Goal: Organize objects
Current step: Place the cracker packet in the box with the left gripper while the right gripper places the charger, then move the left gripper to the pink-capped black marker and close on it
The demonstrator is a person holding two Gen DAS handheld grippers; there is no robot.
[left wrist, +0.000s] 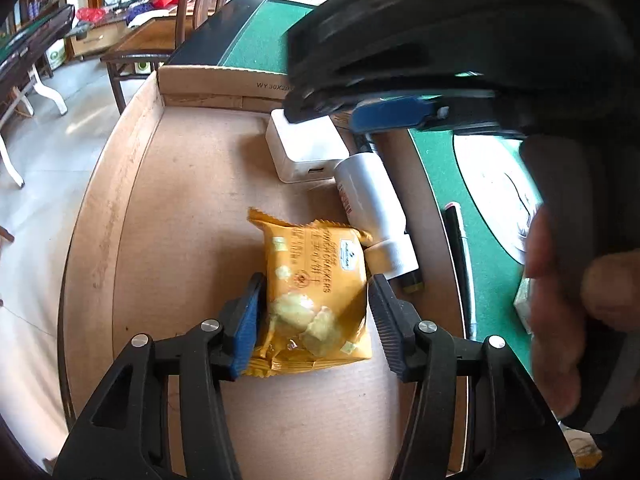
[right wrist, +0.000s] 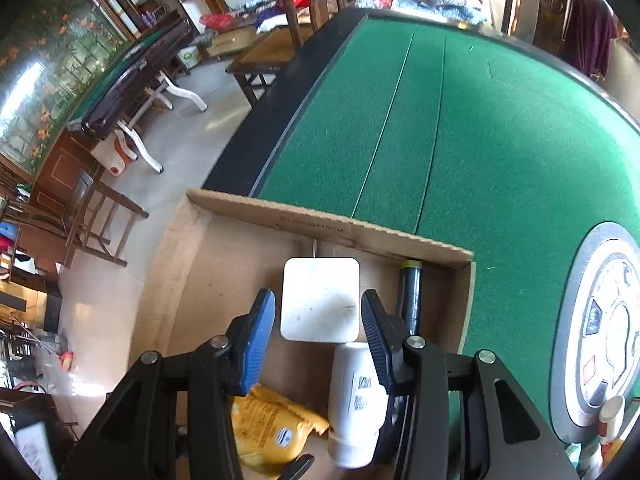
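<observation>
Item: cracker packet [left wrist: 316, 296], flat in your cardboard box [left wrist: 132, 208], long axis running away between your left gripper [left wrist: 316, 322]'s released jaws; right gripper [right wrist: 318, 334] open astride the white charger [right wrist: 320, 300].

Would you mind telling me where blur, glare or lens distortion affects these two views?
Left wrist view: the other tongs' body and the hand are blurred, the cracker packet sharp, the cardboard box wall bowed. Right wrist view: the green table bulges, with bright glare on the floor.

White charger [right wrist: 320, 300] between gripper [right wrist: 318, 336] fingers
</observation>
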